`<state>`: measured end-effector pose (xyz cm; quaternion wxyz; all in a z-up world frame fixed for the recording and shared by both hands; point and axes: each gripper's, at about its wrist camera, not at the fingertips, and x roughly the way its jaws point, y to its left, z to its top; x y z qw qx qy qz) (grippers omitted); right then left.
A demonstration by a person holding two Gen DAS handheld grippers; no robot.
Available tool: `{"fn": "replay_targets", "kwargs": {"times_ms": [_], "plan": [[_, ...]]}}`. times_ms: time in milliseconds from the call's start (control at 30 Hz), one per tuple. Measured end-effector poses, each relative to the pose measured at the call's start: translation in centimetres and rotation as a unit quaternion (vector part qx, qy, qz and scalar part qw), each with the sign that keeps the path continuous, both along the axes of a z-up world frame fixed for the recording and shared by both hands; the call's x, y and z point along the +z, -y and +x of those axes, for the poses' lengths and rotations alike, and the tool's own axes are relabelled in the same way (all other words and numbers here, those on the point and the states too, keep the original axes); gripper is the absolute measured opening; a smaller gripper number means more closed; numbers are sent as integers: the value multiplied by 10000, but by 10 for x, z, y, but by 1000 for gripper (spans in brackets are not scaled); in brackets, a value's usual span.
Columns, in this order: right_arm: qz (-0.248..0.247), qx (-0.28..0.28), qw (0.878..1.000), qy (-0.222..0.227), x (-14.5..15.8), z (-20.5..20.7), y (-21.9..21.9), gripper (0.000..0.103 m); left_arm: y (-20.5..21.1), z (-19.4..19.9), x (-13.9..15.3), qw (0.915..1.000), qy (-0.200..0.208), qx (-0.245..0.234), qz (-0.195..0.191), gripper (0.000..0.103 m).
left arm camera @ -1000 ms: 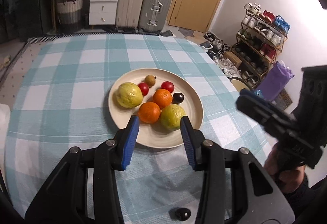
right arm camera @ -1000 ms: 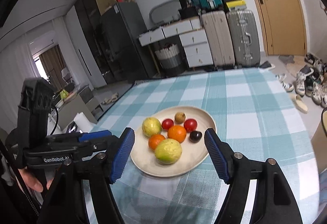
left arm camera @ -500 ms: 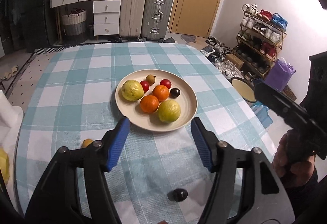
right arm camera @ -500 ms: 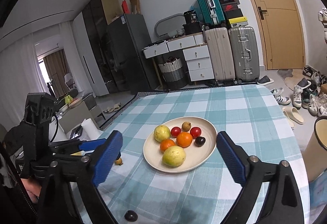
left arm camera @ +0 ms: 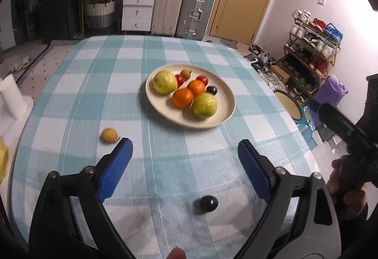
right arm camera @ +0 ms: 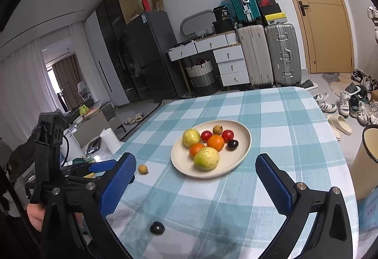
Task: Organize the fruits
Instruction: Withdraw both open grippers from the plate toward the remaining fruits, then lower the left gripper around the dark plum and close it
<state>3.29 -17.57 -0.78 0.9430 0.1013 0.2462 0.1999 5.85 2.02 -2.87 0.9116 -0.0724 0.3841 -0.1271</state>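
Hovering Over the Near Edge, Both Sets of Fingers Empty

Taking the plate [left arm camera: 151, 103] as the landmark: it sits near the middle of the checked tabletop [left arm camera: 94, 74], with bare cloth all round it. On it lie two yellow-green fruits [left arm camera: 164, 82], two oranges [left arm camera: 182, 97], two small red fruits [left arm camera: 202, 79], a small brown fruit [left arm camera: 186, 73] and a dark plum [left arm camera: 211, 90]. The far side of the plate has the widest clear stretch of cloth, running to the tabletop's far edge; to its right the rounded edge comes nearer.

Two fruits lie off the plate. A small yellow fruit [left arm camera: 109, 135] rests on the cloth well to the plate's near left. A loose dark plum [left arm camera: 208, 203] lies nearer the viewer than the plate, close to the tabletop's near edge.

The left gripper [left arm camera: 185, 152] is short of the plate, its blue fingers [left arm camera: 115, 168] spreading wide apart with nothing between them; one tip is just beside the yellow fruit, apart from it. The right gripper [right arm camera: 196, 169] also stands short of the plate, its fingers [right arm camera: 117, 184] opening wide, gripping nothing.
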Motion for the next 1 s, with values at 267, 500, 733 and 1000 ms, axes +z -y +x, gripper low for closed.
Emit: {"fn": "replay_targets", "kwargs": {"times_ms": [267,500,733,1000], "plan": [[-84,-107,9999,-94,-7,-8,7,103,8,-13,-32,9994,-258,-37,244,102],[-173,-116,9993,-298,-23,-10,7,103,31,-17,-65,9945,-556,-260,845,102],[-300,-100,9986,-414,-38,-10,3,103,42,-15,-87,9913,-820,-393,947,102],[-338,-63,9979,-555,-50,-7,1,103,55,-15,-92,9894,-737,-501,1149,100]]}}
